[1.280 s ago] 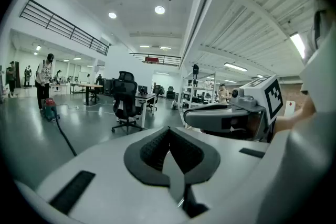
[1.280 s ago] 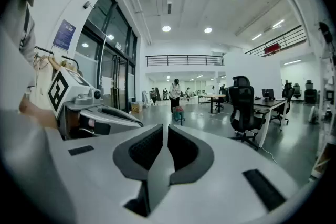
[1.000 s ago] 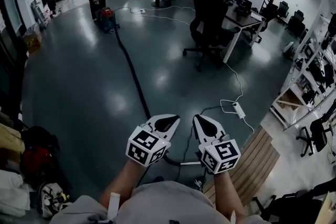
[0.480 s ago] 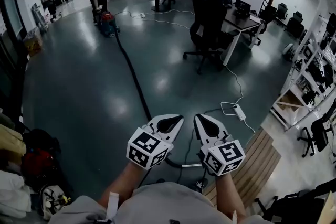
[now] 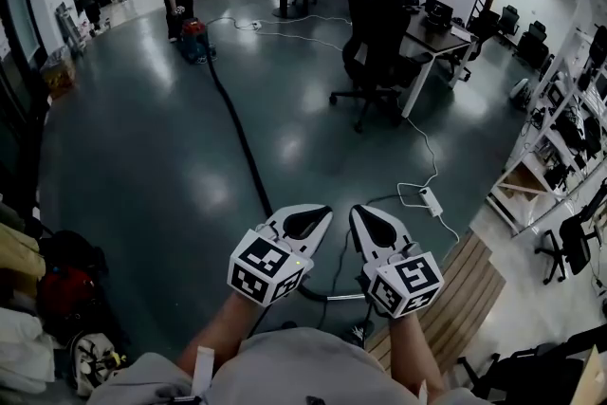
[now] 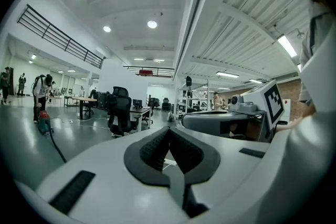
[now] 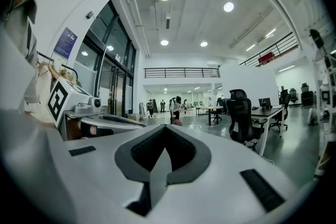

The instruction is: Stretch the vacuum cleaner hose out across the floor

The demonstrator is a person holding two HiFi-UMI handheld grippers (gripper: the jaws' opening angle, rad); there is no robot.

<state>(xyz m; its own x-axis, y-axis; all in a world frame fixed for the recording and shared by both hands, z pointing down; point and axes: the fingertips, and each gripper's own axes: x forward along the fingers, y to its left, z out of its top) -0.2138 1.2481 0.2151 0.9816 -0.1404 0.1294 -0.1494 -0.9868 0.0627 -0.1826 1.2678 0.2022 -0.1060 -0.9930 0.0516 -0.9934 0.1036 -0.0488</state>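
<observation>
the glossy dark floor (image 5: 142,156) mirrors the ceiling lights. across it the black vacuum hose (image 5: 243,138) lies as a long, nearly straight tube, from the small red-and-blue canister vacuum (image 5: 193,40) far back down to the grippers, where its near end is hidden. the left gripper (image 5: 313,215), a smooth white shell with ribbed black pads, has its jaws pressed together on nothing. the right gripper (image 5: 365,217) matches it, also closed and empty. further right stand a black office chair (image 5: 375,33), a white power strip (image 5: 432,200) and a slatted wooden platform (image 5: 455,299).
</observation>
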